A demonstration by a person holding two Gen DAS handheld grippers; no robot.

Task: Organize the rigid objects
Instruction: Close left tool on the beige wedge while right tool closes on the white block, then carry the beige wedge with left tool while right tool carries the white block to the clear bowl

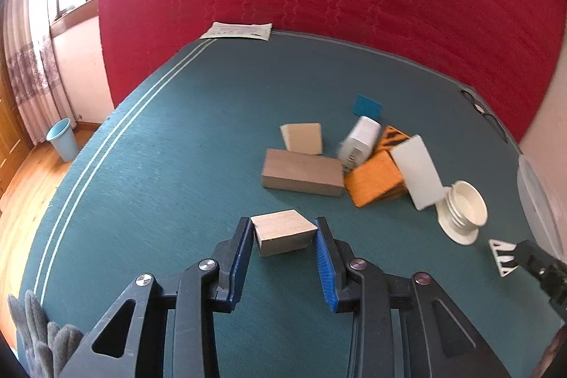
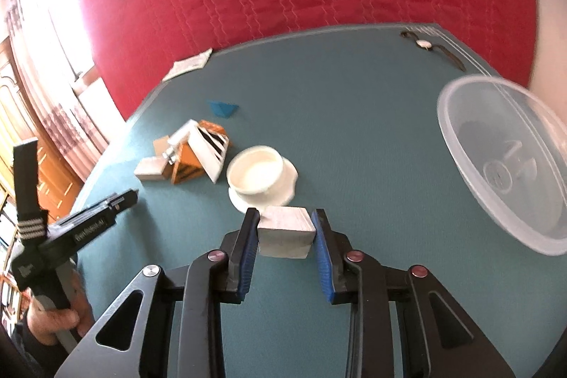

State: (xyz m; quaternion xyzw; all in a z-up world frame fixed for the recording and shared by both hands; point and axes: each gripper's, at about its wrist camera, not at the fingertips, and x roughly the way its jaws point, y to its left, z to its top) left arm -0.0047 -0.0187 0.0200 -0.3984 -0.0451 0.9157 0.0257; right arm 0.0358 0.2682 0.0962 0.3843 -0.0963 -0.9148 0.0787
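Nearest, the left gripper (image 1: 285, 232) is clenched on a pale wooden block (image 1: 283, 231), and the right gripper (image 2: 286, 229) clamps a whitish block (image 2: 285, 231) — both held over the teal cloth (image 1: 177, 137). The clear plastic bowl (image 2: 496, 172) at the right looks empty, so nothing seems sorted yet. Left to gather: a long wooden block (image 1: 301, 178), orange pieces (image 1: 375, 178), a white slab (image 1: 420, 174), a cream cup (image 1: 462, 209) — clustered farther off.

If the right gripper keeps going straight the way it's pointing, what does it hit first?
Probably the cream bowl, just beyond the wooden block that the right gripper holds; depth is uncertain.
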